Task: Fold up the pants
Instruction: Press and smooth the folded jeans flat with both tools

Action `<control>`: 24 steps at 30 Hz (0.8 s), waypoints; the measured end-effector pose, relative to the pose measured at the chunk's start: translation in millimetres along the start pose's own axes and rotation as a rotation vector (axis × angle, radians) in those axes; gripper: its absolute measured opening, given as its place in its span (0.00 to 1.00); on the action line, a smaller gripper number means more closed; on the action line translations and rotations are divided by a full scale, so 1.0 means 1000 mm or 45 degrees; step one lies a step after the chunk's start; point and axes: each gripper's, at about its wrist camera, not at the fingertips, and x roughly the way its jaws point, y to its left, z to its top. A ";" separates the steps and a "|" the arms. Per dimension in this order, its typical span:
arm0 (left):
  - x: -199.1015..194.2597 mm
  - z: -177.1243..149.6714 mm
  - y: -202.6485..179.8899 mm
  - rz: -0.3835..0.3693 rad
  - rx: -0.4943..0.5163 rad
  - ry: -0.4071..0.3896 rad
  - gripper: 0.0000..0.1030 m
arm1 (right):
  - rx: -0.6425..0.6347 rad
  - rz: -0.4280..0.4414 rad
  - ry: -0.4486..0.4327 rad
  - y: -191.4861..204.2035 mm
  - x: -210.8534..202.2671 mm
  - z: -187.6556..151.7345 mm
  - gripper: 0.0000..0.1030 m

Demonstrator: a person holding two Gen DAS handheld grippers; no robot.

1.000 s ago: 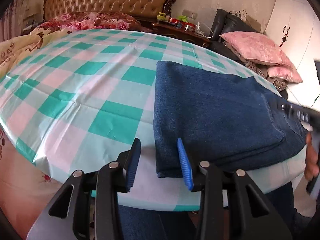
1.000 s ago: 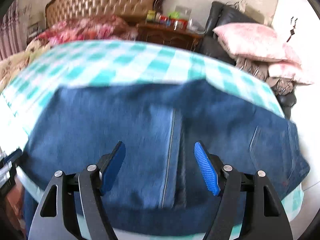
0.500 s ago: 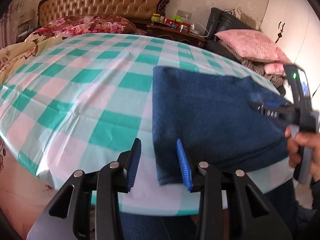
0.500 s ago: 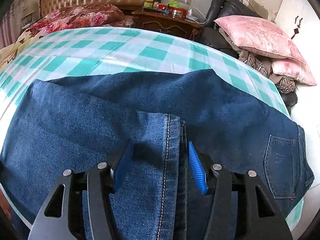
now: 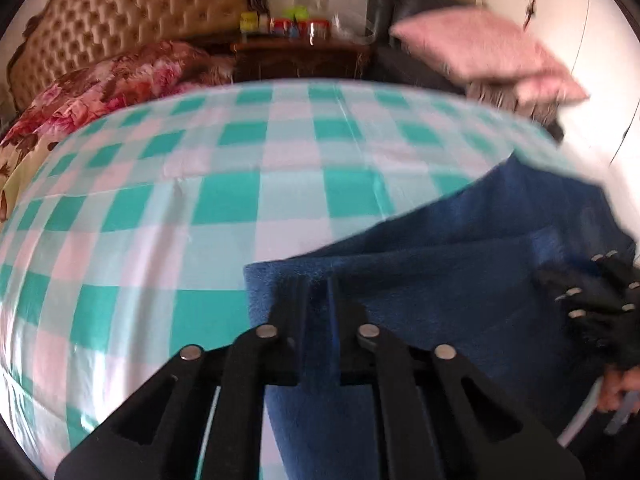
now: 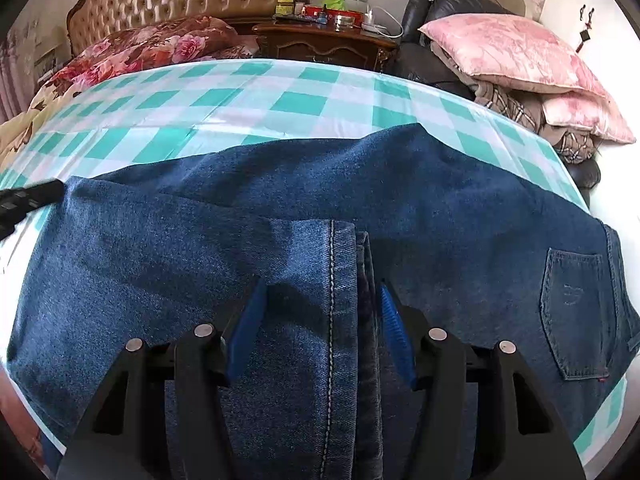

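**Bedroom table, denim in both grips**

A green-checked tablecloth [image 5: 224, 208] covers the table before a tufted headboard [image 5: 120, 36]. Left view: left gripper [image 5: 318, 312] pinches the folded jeans [image 5: 440, 280]' near-left corner. Right view: right gripper [image 6: 320, 320] clamps the hemmed legs; pink pillows [image 6: 512, 52] far right.

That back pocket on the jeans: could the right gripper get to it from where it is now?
Probably not right away. The right gripper is clamped on a folded hem of the jeans, so it would have to let go first. The pocket lies uncovered off to its right, with nothing in the way.
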 end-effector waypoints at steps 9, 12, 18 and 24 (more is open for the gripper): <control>-0.030 -0.016 0.012 -0.024 -0.179 -0.090 0.02 | 0.022 0.035 -0.006 -0.004 0.001 -0.001 0.55; -0.057 -0.056 0.001 -0.038 -0.286 -0.091 0.06 | 0.027 0.045 -0.010 -0.006 0.001 -0.001 0.57; -0.058 -0.086 -0.027 -0.001 -0.260 -0.018 0.37 | 0.080 0.072 0.030 -0.021 0.003 0.004 0.73; -0.109 -0.092 -0.013 0.039 -0.432 -0.180 0.93 | 0.165 0.030 -0.092 -0.051 -0.048 -0.018 0.86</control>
